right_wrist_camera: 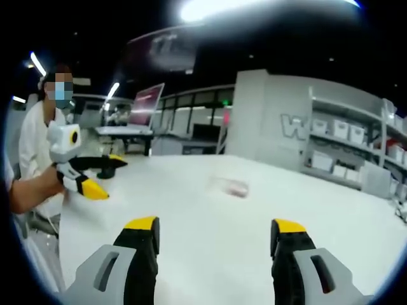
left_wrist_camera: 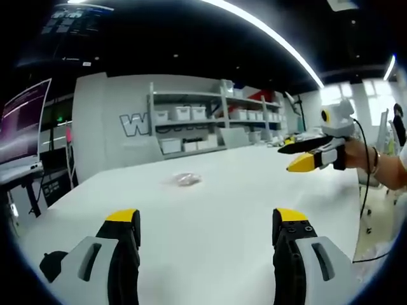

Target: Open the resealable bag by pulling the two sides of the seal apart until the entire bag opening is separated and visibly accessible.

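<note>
Bright, even room light falls on the white table (left_wrist_camera: 254,190), which shows almost no shadow. In the left gripper view a ceiling strip light (left_wrist_camera: 267,32) glares from twelve toward two o'clock; in the right gripper view a blown-out lamp (right_wrist_camera: 210,9) flares at twelve. Both views are soft — the right one blurrier — and straight lines bow at the edges.

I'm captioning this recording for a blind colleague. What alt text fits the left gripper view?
A small clear resealable bag lies alone on a white table, beyond the open left gripper with its yellow-tipped fingers. The right gripper, held in a person's hand, hovers over the table at right; shelves of white bins stand behind.
</note>
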The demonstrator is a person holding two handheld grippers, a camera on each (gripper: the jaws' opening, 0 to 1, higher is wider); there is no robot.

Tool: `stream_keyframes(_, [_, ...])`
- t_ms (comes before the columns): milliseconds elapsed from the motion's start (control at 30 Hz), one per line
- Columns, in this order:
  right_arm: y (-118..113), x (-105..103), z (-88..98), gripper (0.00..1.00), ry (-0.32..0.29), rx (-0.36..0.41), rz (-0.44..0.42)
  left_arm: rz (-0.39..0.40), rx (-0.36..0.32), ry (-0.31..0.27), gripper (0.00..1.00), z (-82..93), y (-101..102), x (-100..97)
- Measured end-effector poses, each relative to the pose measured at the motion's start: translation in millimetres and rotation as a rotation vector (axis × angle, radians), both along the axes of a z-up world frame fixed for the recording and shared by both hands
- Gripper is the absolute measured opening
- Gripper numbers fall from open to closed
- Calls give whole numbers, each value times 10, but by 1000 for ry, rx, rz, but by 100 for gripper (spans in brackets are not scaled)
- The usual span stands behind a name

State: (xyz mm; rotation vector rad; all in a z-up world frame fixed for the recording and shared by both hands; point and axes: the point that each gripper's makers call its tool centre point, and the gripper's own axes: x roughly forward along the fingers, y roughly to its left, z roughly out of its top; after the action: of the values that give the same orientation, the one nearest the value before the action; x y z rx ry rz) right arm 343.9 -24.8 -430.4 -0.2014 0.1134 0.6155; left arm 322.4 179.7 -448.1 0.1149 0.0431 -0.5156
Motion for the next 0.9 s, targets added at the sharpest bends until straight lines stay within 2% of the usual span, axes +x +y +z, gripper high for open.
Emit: stream_keyframes(900, [77,162,-81,71,50,-29,8,-4,1,14,85,30,-73,-1])
